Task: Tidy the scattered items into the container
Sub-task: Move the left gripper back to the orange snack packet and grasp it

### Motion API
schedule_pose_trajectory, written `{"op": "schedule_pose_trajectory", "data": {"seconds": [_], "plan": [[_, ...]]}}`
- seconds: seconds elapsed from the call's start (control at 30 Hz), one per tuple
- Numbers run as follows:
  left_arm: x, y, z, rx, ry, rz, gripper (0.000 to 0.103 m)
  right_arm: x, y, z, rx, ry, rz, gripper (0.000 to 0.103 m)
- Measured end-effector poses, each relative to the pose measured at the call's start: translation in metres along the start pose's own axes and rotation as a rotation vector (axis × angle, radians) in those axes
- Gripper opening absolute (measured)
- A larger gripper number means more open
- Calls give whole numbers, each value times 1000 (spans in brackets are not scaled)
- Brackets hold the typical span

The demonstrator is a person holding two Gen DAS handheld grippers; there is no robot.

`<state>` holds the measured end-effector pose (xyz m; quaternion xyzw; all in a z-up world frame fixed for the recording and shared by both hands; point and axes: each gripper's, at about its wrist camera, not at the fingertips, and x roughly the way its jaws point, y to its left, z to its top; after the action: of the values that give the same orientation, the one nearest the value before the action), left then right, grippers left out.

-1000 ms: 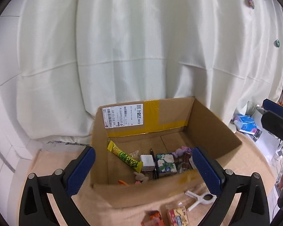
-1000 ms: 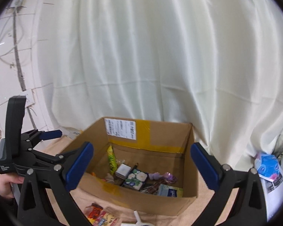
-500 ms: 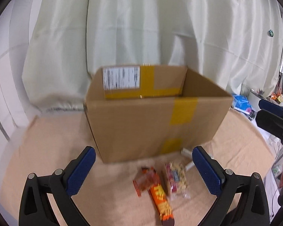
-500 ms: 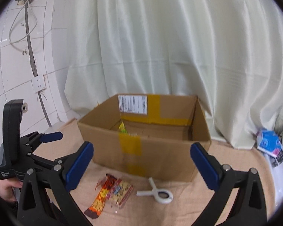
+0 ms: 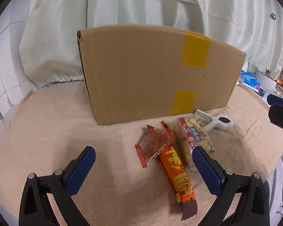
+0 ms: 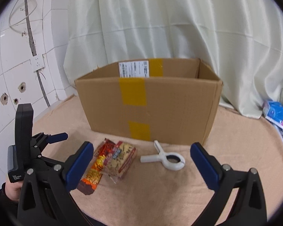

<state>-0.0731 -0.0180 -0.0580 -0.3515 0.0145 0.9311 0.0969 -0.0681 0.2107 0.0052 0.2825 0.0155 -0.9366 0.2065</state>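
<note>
An open cardboard box (image 5: 141, 71) (image 6: 175, 109) with yellow tape stands on the beige cloth. In front of it lie an orange snack bar (image 5: 177, 177) (image 6: 94, 171), a small clear orange packet (image 5: 154, 145), a cookie pack (image 5: 194, 137) (image 6: 120, 160) and a white plastic clip (image 5: 217, 122) (image 6: 166, 158). My left gripper (image 5: 143, 169) hovers open just short of the snacks, with the orange bar between its fingers' line. My right gripper (image 6: 141, 162) is open too, low over the cloth near the clip and cookie pack. The box's contents are hidden from both views.
A white curtain (image 6: 160, 28) hangs behind the box and a tiled wall with a socket (image 6: 36, 65) is at the left. A blue packet (image 5: 251, 79) (image 6: 275, 113) lies off the cloth at the right. A hand (image 6: 11, 190) holds the left gripper's handle.
Both grippers have dropped and pulled back from above the box to low over the cloth. The box's inside went out of sight and the snacks and clip came close.
</note>
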Motion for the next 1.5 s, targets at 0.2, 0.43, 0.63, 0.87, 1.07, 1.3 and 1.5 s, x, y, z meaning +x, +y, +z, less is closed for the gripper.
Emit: {"op": "schedule_pose_trajectory", "data": {"seconds": [0.2, 0.43, 0.63, 0.87, 1.07, 1.3, 1.5], "plan": [[14, -3, 0, 23, 19, 6, 103, 3, -3, -5, 8, 7, 2, 103], [21, 2, 2, 15, 19, 14, 103, 12, -6, -7, -6, 35, -14, 103], [33, 4, 2, 15, 35, 37, 103, 21, -8, -16, -4, 57, -9, 103], [44, 4, 6, 3, 48, 66, 103, 26, -8, -23, -17, 77, -7, 103], [51, 6, 8, -2, 62, 25, 92, 37, -16, -27, -9, 104, -37, 103], [48, 8, 7, -10, 45, -84, 49, 47, -30, -35, 15, 134, -57, 103], [42, 12, 8, 2, 27, -89, 46, 54, -35, -36, 21, 147, -68, 103]]}}
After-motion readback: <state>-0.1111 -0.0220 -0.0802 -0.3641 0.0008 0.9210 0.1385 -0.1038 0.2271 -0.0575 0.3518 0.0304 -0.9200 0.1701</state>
